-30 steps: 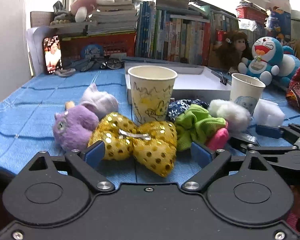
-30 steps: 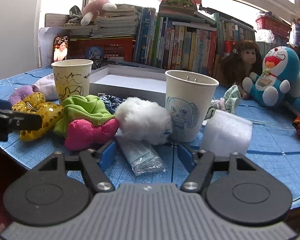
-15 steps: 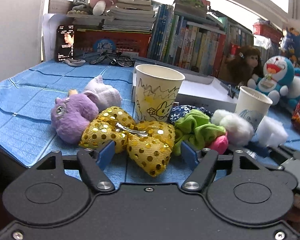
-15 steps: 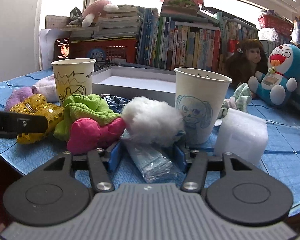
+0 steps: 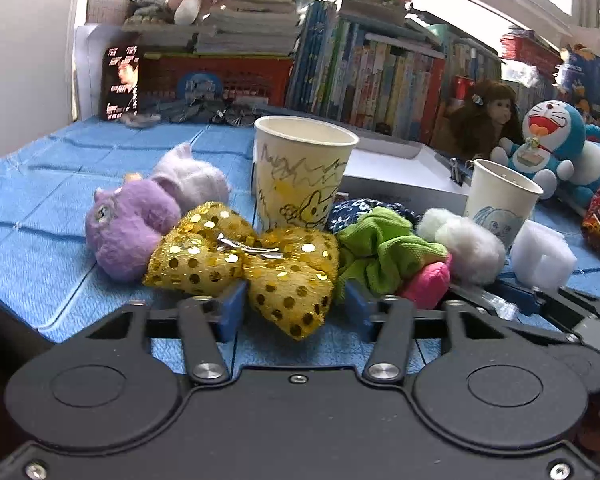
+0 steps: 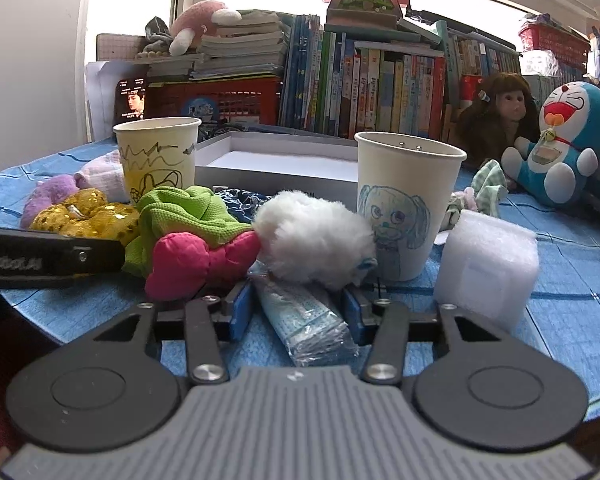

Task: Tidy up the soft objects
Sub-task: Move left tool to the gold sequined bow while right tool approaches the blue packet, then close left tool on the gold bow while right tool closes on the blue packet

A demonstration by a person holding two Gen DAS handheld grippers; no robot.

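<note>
A desk [image 5: 40, 216] covered in blue cloth carries a row of soft things in front of 2 paper cups.

Left wrist view: the left gripper [image 5: 294, 312] sits low at the near edge of the desk, its jaws parted but not wide. The right-hand lobe of a gold sequin bow [image 5: 244, 256] pokes into the gap between the 2 blue pads. The bow's long axis runs left to right, across the jaws, so only that near lobe lies inside them. Neither pad clearly presses the fabric. A purple plush [image 5: 128, 228] touches the bow's left end, and a green cloth [image 5: 383, 248] touches its right end.

Right wrist view: the right gripper [image 6: 296, 312] also has its jaws parted. A packaged face mask [image 6: 307, 324] lies between the pads, its long axis pointing away from the camera, roughly along the fingers. A white fluffy ball [image 6: 311, 240] rests on its far end, against the cup with the blue dog drawing [image 6: 403, 204]. A pink bow [image 6: 196, 256] lies just left of the jaws.

The left gripper is nearer the gold bow, and the right is nearer the mask. Closing on either looks like the likely coming move.
</note>
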